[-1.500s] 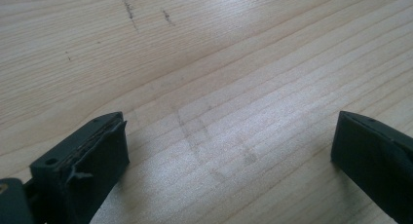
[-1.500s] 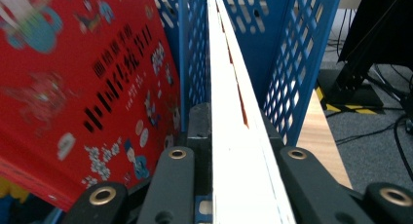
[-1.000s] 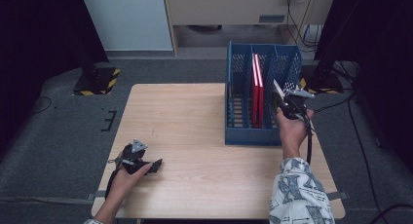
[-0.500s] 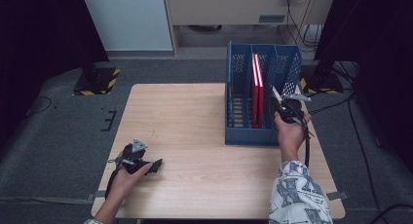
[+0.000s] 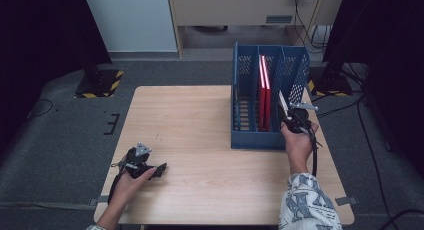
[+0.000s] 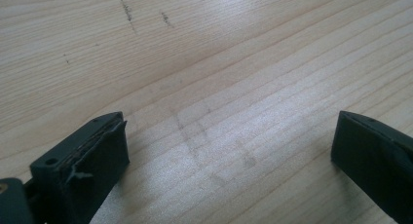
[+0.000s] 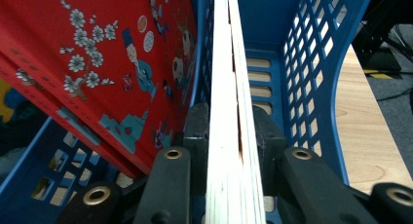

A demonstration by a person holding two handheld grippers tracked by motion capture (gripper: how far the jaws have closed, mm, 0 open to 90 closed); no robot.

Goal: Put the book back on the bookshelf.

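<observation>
Up close, right gripper [image 7: 229, 136] fingers clamped on book [image 7: 229, 63]; left gripper [image 6: 229, 151] fingers apart, probably resting on table [image 6: 219, 63].

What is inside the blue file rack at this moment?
The blue file rack holds red books standing in its middle slot. The right gripper is shut on a thin book, edge-on in the rightmost slot. The left slot looks empty; the slot floors are partly hidden.

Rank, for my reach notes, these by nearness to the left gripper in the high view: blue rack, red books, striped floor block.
1. Striped floor block, off the table's far left.
2. Blue rack, on the table's right.
3. Red books, inside the rack.
</observation>
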